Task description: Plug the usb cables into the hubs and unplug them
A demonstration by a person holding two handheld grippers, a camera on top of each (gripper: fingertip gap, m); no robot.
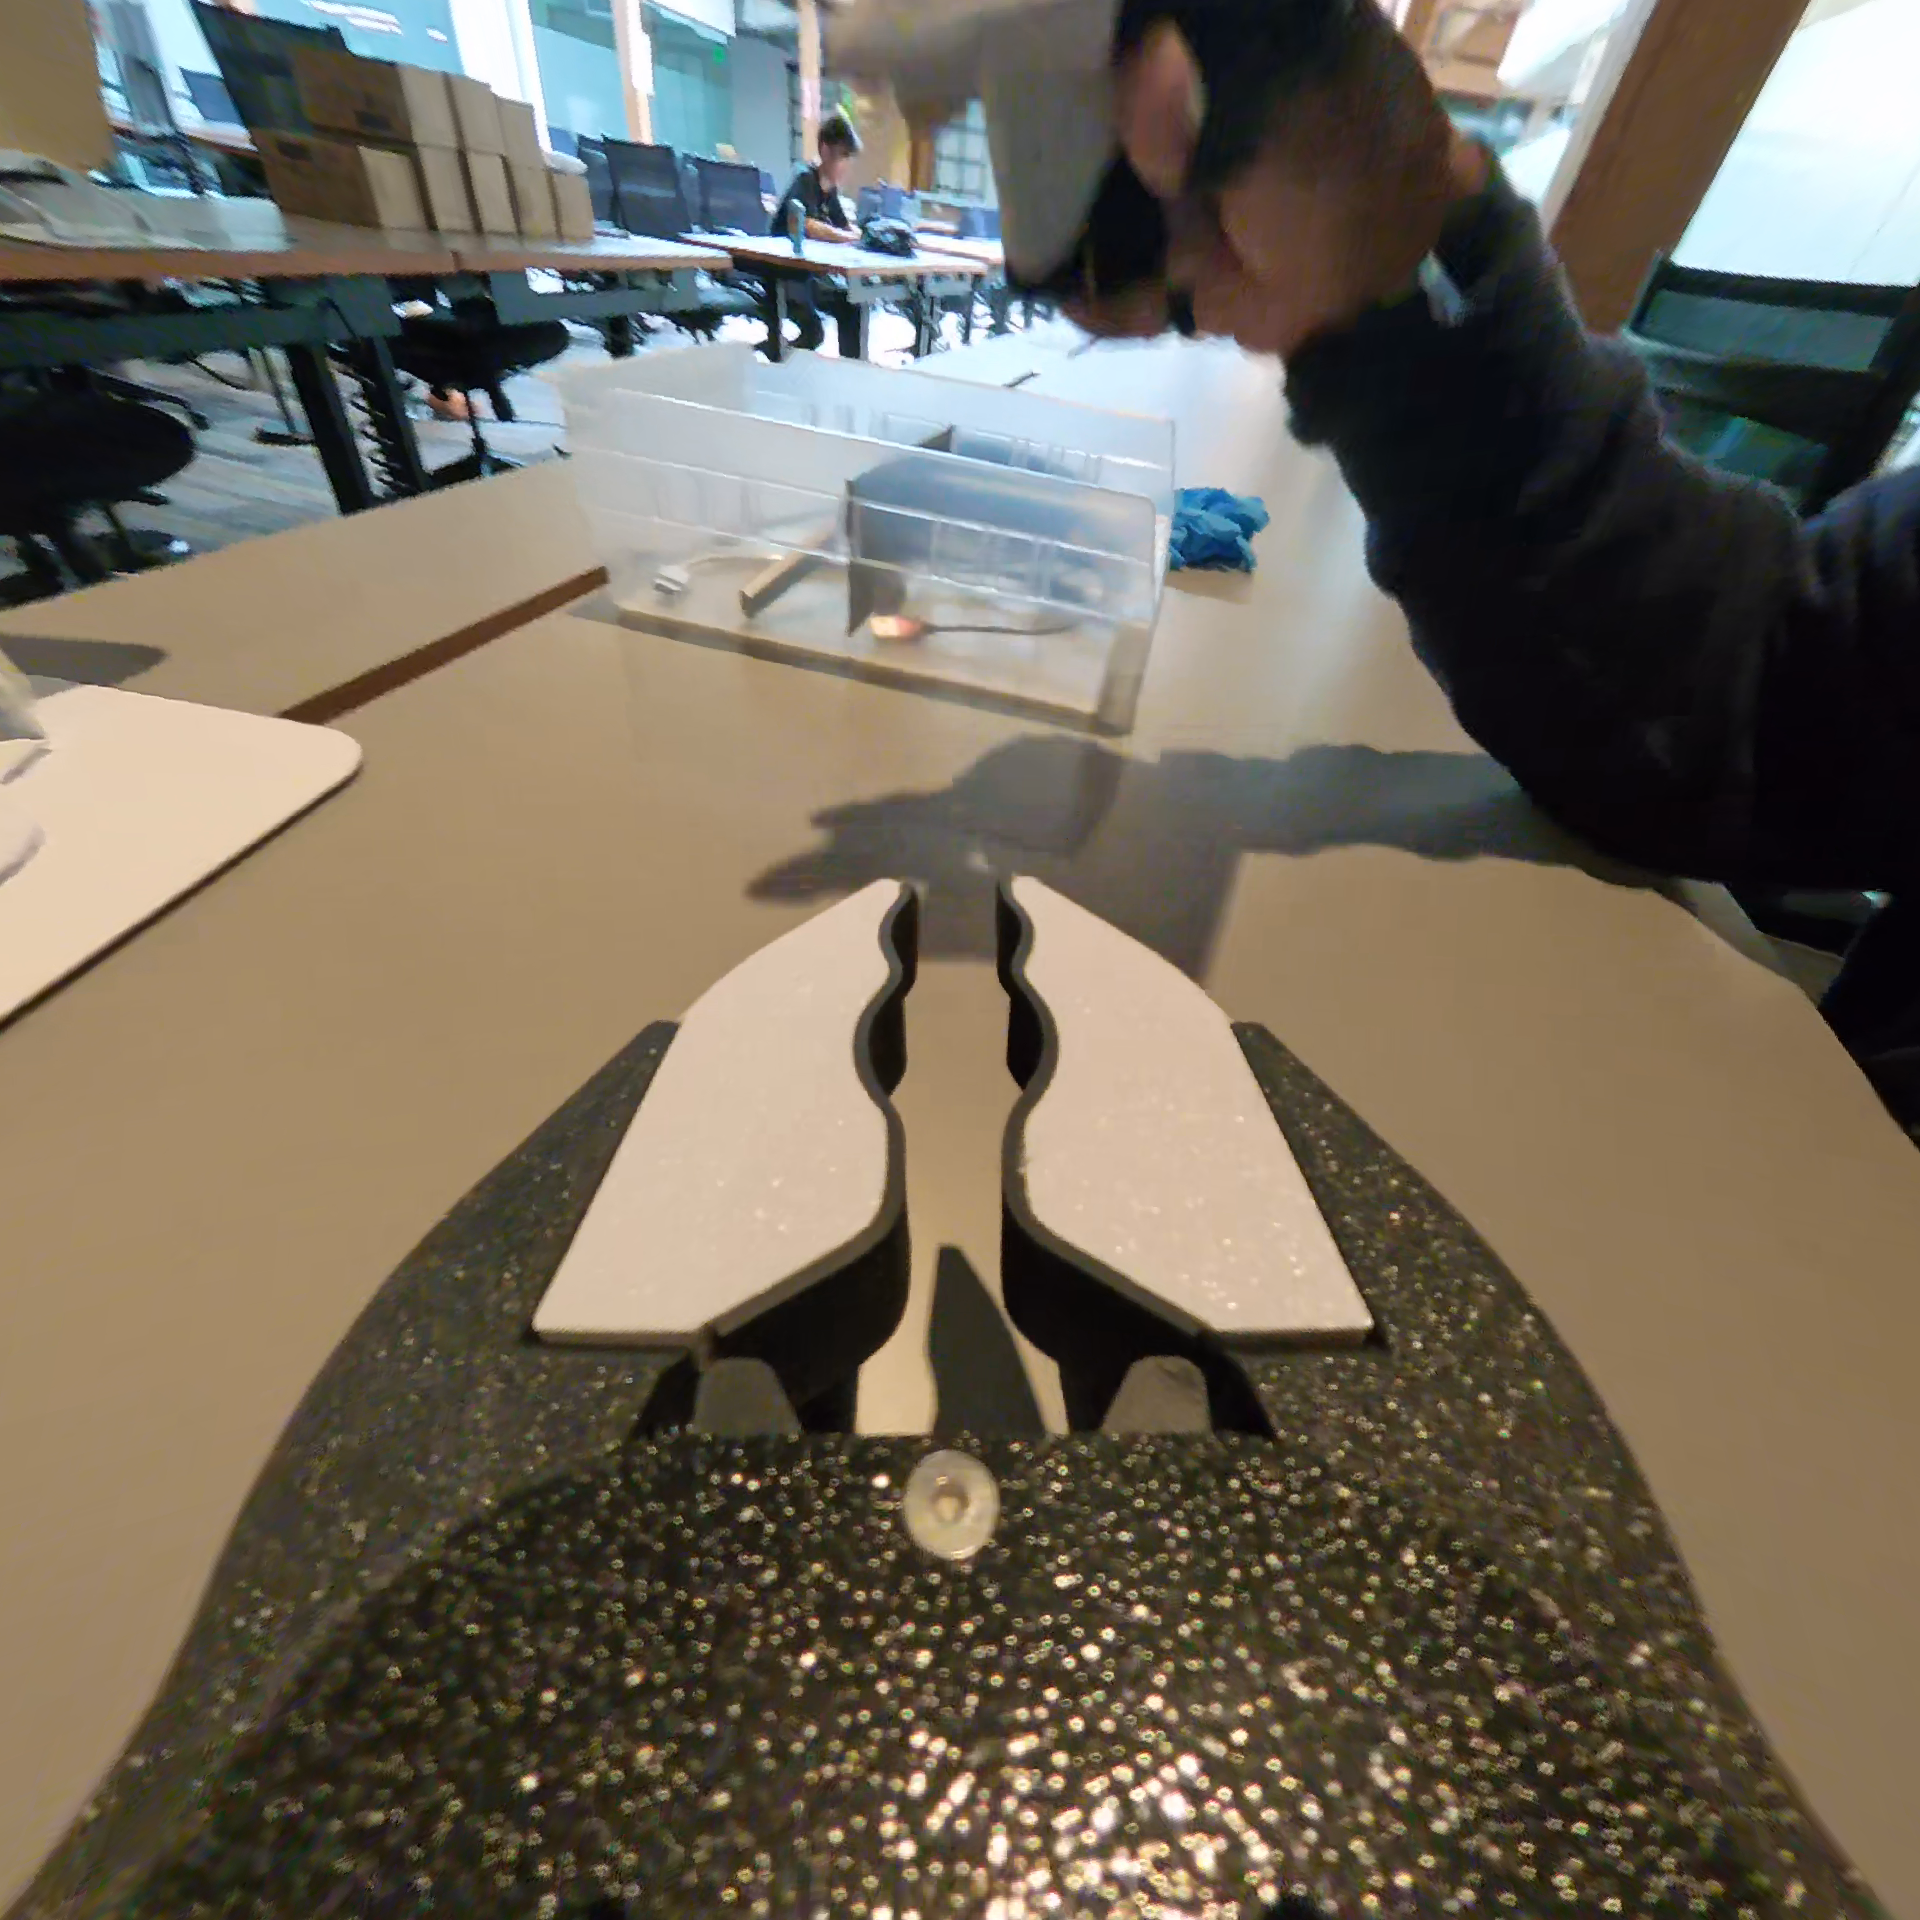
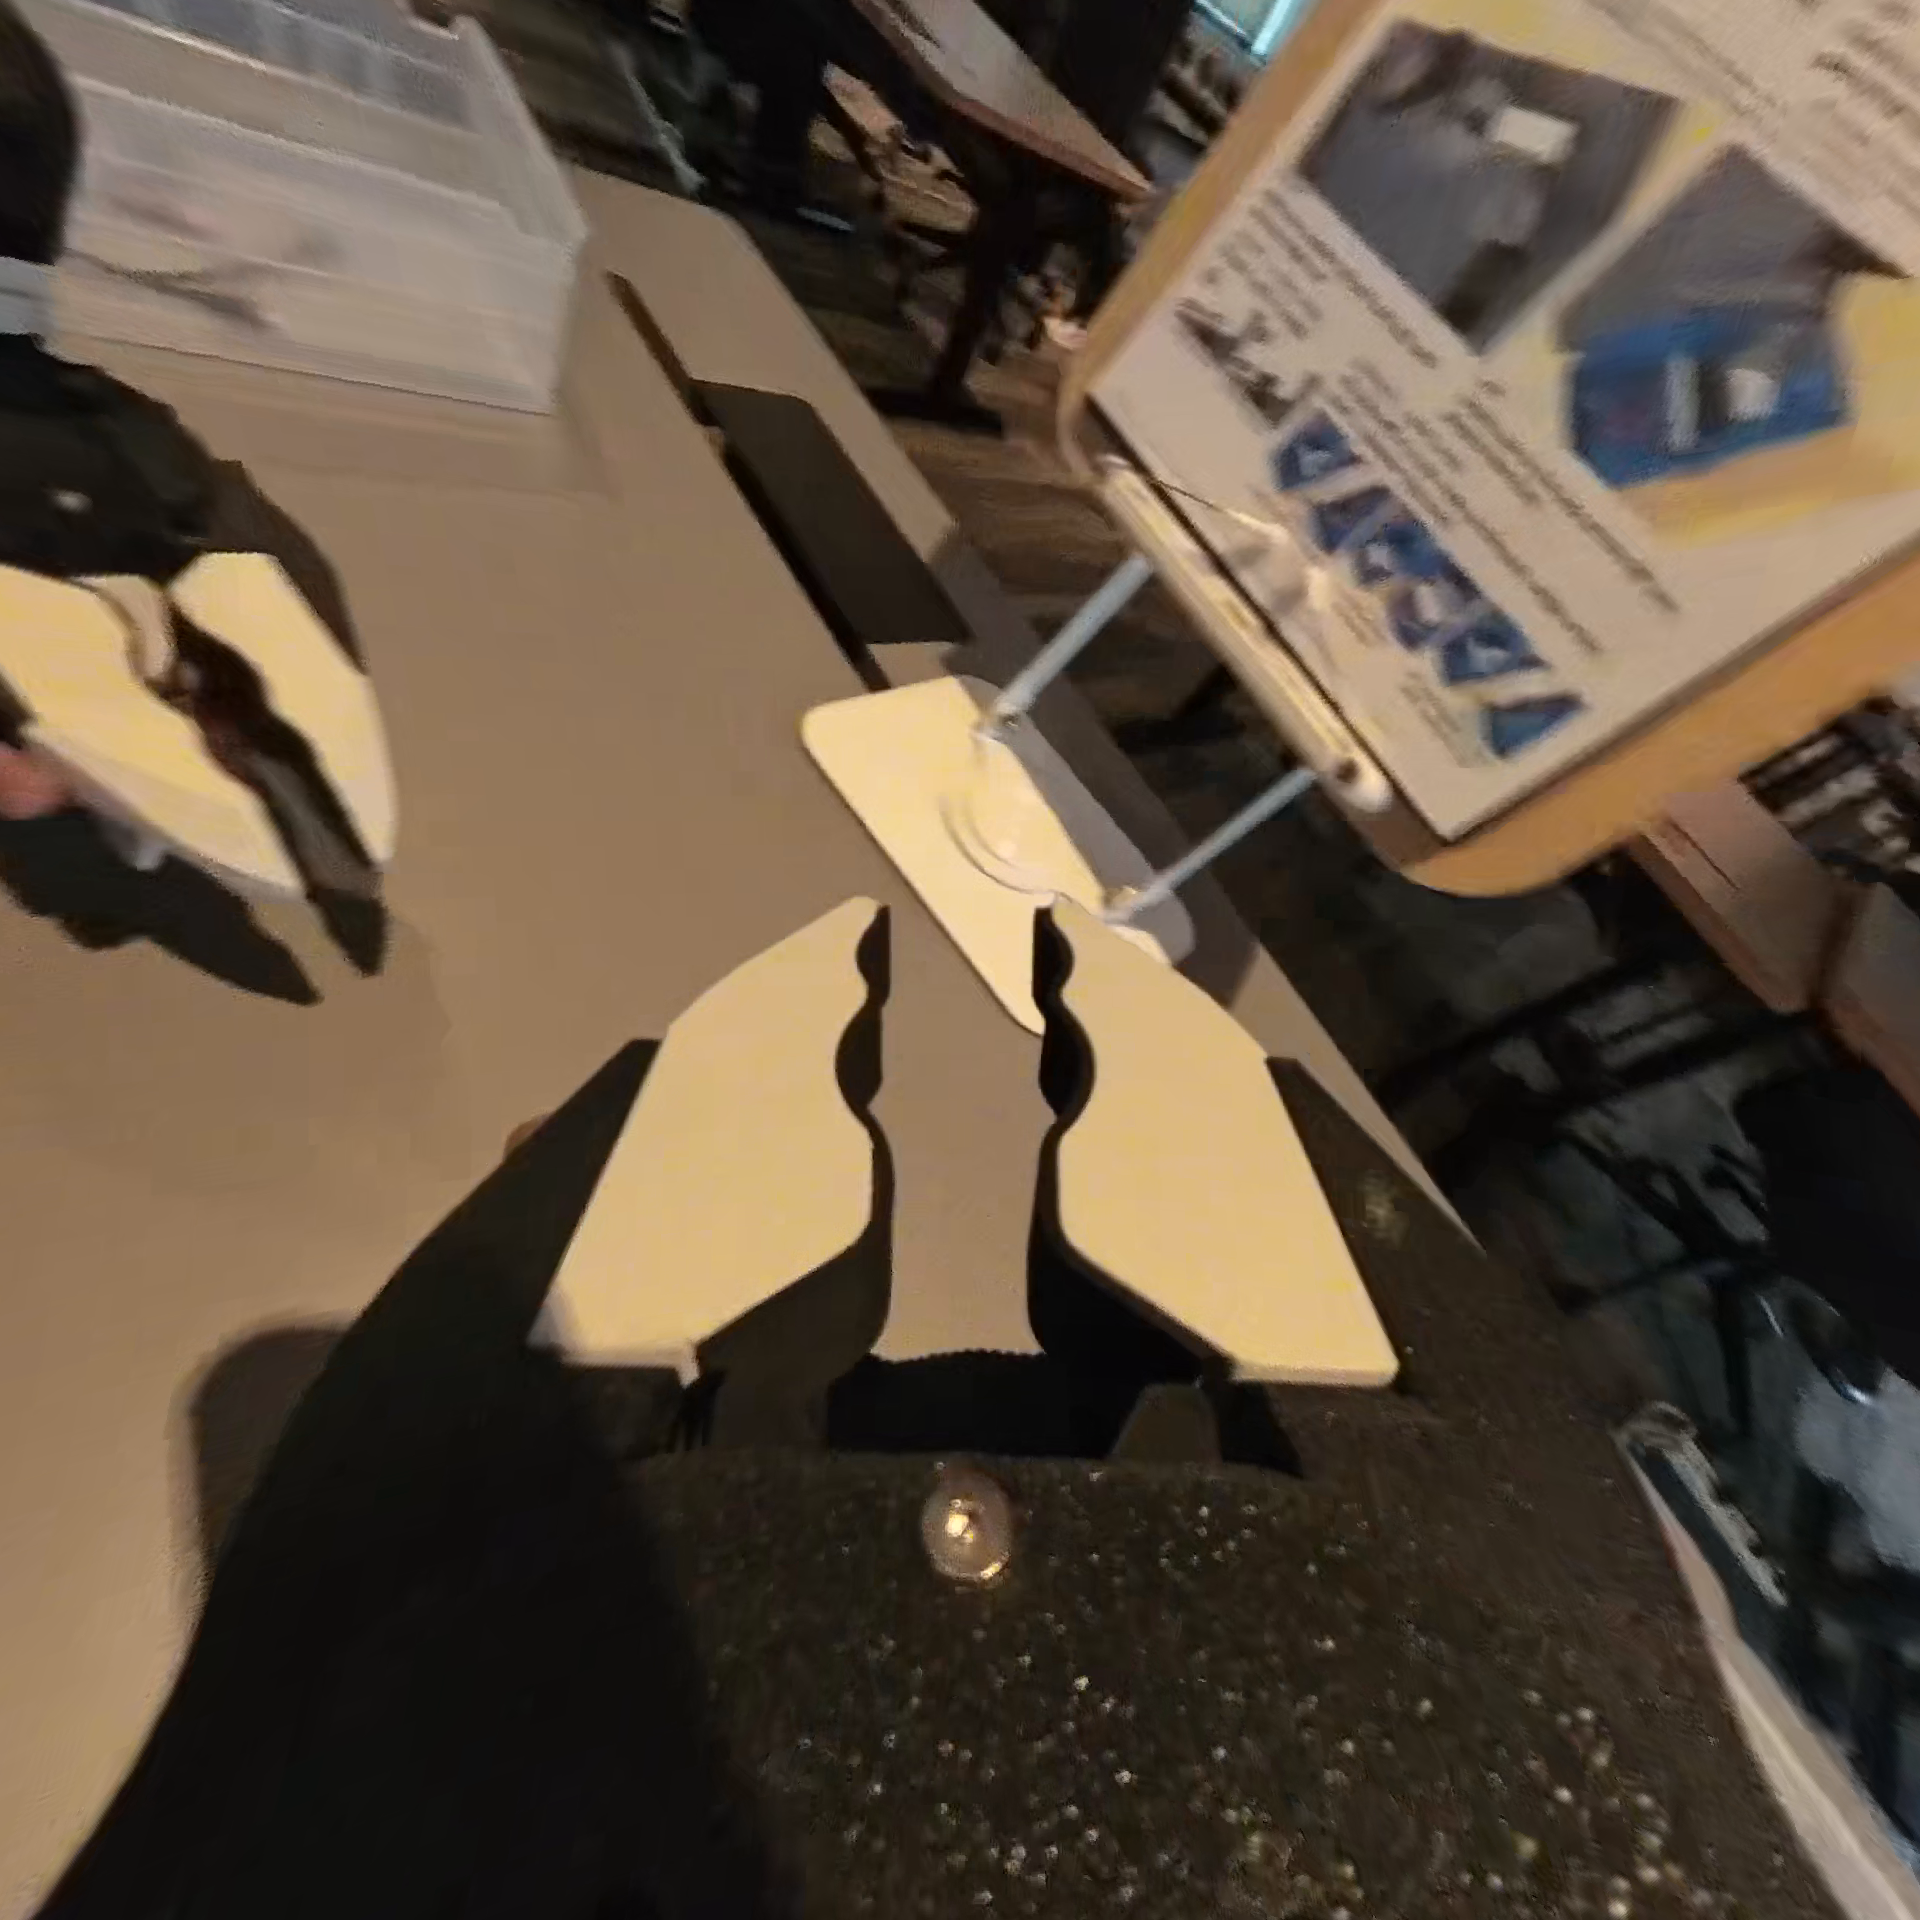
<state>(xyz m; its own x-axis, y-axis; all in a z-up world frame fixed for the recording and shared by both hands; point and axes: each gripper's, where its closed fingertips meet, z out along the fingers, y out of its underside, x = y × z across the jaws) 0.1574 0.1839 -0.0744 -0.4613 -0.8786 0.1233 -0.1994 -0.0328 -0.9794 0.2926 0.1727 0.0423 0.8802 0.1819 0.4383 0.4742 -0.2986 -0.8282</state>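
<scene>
Both speckled black 2-finger grippers, left (image 1: 956,904) and right (image 2: 961,925), sit slightly open and empty, with the clear plastic bin (image 1: 1132,665) holding the usb cables straight ahead of the left one, which looks nearer.

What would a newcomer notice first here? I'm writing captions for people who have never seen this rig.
In the left wrist view, the left gripper fills the foreground, its pale fingers slightly parted and empty over a grey table. Beyond it stands a clear plastic bin holding cables and dark hubs, with a person's hand raised above it. In the right wrist view, the empty right gripper points at a tilted sign on a white stand.
</scene>
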